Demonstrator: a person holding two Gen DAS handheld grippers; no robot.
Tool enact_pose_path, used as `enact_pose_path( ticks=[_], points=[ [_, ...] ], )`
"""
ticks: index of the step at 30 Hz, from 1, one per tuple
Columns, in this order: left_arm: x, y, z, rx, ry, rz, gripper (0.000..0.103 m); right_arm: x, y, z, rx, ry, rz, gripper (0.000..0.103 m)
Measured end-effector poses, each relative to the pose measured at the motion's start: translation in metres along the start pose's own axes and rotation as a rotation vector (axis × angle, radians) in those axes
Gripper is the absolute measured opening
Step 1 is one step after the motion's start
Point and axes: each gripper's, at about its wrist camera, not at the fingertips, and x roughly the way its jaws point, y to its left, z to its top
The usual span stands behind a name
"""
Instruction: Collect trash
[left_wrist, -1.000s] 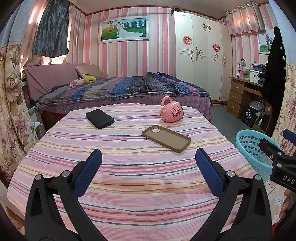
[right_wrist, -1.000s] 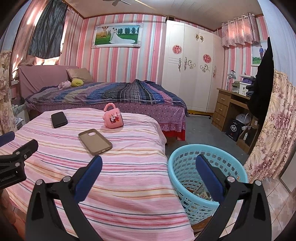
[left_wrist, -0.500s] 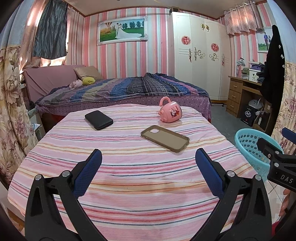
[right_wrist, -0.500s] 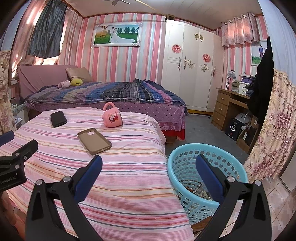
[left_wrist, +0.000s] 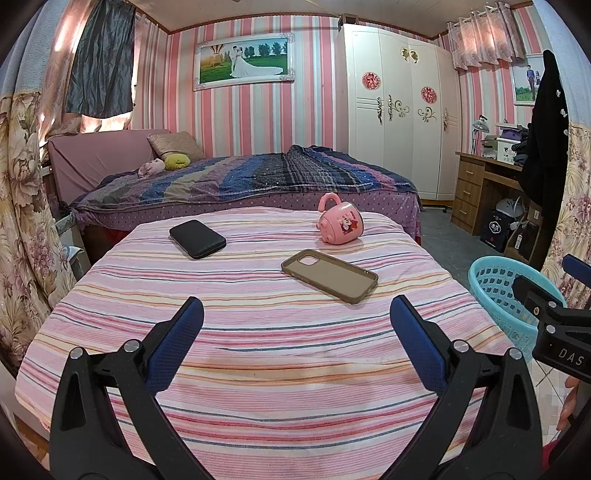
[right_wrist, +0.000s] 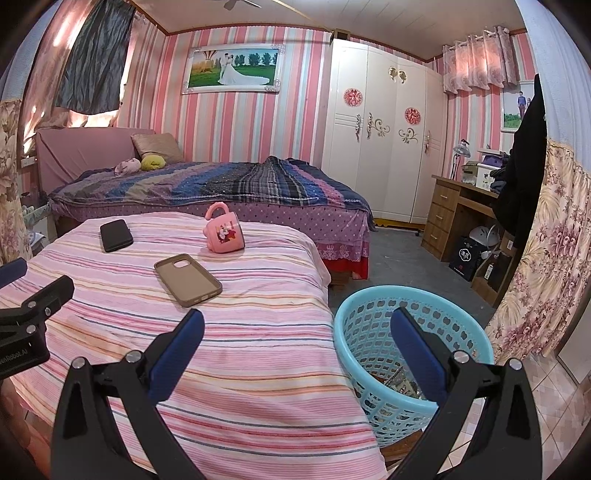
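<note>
A light blue plastic basket (right_wrist: 373, 325) stands on the floor at the right of the striped table (right_wrist: 240, 332), with some trash lying at its bottom (right_wrist: 400, 382). My right gripper (right_wrist: 295, 325) hangs open and empty above the table's right edge and the basket's rim. Over the near part of the striped cloth (left_wrist: 277, 343), my left gripper (left_wrist: 295, 314) is open with nothing in it. The basket (left_wrist: 495, 284) also shows at the right of the left wrist view, partly behind the other gripper's body.
On the cloth lie a brown phone case (left_wrist: 330, 275), a black wallet-like case (left_wrist: 197, 239) and a tipped pink mug (left_wrist: 341, 224). A bed (right_wrist: 207, 192) stands behind, a white wardrobe (right_wrist: 384, 133) and wooden desk (right_wrist: 454, 214) to the right.
Both views have drifted slightly, so the table objects sit a little further left and lower than a second ago. Both grippers stay open and empty.
</note>
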Motion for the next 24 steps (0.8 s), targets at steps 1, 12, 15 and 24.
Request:
enact_pose_path(
  ticks=[1,12,15,24],
  points=[
    [-0.0001,0.0,0.0,0.0,0.0,0.001,0.098,0.0002,-0.0005,0.0003,0.001,0.0,0.0,0.098],
    [-0.0002,0.0019,-0.001,-0.005,0.006,-0.003,0.098,0.0001,-0.0012,0.0001,0.0,-0.001,0.0,0.098],
    [0.0014,0.0031,-0.0014,-0.011,0.012,-0.006,0.098,0.0002,-0.0011,0.0001,0.0,-0.001,0.0,0.098],
    [0.0021,0.0041,-0.0014,-0.015,0.013,-0.007,0.098,-0.0004,-0.0033,-0.0008,0.0,0.0,-0.003,0.098]
  ],
)
